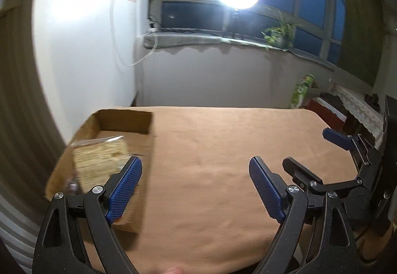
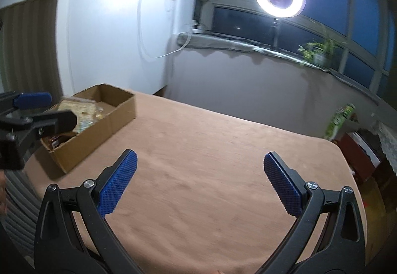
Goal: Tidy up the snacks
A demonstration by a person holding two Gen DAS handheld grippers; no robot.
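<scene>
Your snacks already sit in the cardboard box (image 2: pixel 99 115) at the far left of the surface (image 2: pixel 211 174): a clear packet of crackers (image 1: pixel 101 162) and some smaller wrapped pieces beneath it. Both your left tongs (image 1: pixel 196 189) and right tongs (image 2: pixel 199 182) are spread wide and carry nothing. No loose snack shows elsewhere, so the sorting looks nearly finished.
</scene>
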